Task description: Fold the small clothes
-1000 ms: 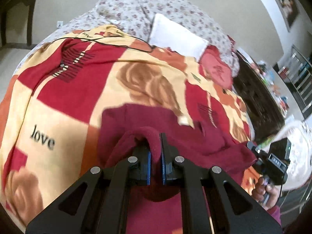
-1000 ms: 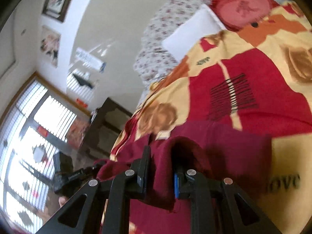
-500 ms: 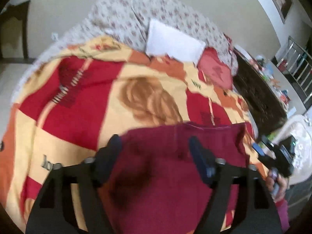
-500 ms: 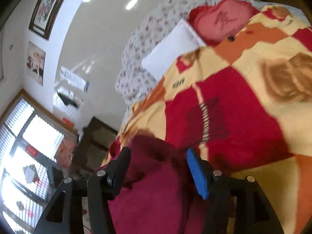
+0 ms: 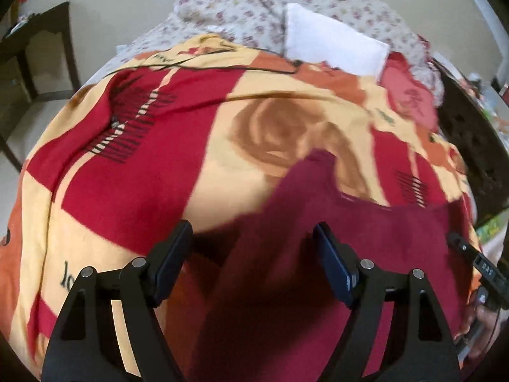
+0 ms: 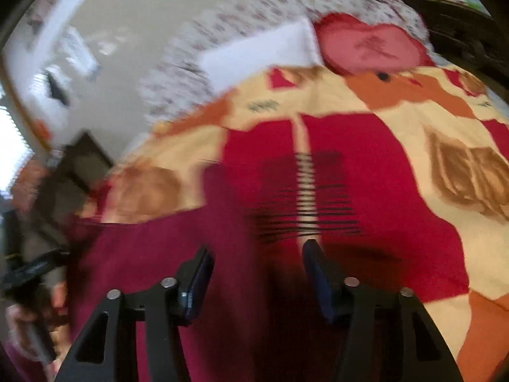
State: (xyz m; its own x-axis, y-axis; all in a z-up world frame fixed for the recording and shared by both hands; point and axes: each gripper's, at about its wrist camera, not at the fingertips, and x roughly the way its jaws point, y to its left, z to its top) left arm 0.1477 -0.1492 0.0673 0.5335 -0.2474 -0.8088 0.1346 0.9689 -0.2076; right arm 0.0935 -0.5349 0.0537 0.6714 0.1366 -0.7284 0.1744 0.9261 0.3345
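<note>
A maroon garment (image 5: 318,254) lies spread on the patterned red, cream and orange bedspread (image 5: 127,165). My left gripper (image 5: 251,254) is open and empty, its jaws wide apart just above the garment's left part. In the right wrist view the same garment (image 6: 152,254) lies under my right gripper (image 6: 256,270), which is open and empty above the garment's right edge. The right gripper and its hand show at the left wrist view's right edge (image 5: 486,273). The garment's near part is hidden behind the fingers.
A white pillow (image 5: 331,41), a red heart cushion (image 5: 410,95) and a floral quilt (image 5: 254,3) lie at the bed's head. A black cable (image 5: 203,67) crosses the bedspread. Dark wooden furniture (image 5: 474,146) stands to the right, a dark chair (image 5: 38,51) to the left.
Both grippers were shut on the maroon garment a second ago. They have opened, let it go, and it now lies on the bedspread. Both grippers have shifted slightly.
</note>
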